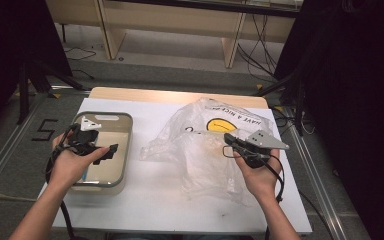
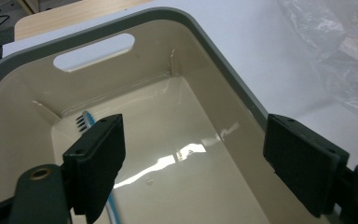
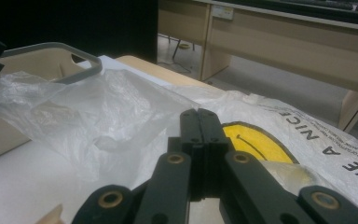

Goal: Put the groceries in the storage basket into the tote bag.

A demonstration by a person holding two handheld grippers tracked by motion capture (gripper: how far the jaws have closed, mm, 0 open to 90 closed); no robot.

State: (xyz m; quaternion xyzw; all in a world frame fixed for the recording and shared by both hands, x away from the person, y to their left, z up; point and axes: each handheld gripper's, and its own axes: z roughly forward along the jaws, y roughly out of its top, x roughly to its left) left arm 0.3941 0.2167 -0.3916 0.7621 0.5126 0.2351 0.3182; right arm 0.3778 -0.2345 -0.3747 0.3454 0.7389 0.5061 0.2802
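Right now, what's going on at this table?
A person holds a gripper in each hand. The left gripper hangs open over a beige bin with a toothbrush lying on its bottom. The right gripper is shut, its jaws pressed together, over a clear plastic bag with a yellow smiley, which lies crumpled beside the bin.

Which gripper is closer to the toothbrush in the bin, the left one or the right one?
Left. The left gripper hangs open over the bin holding the toothbrush; the right gripper is shut over the plastic bag.
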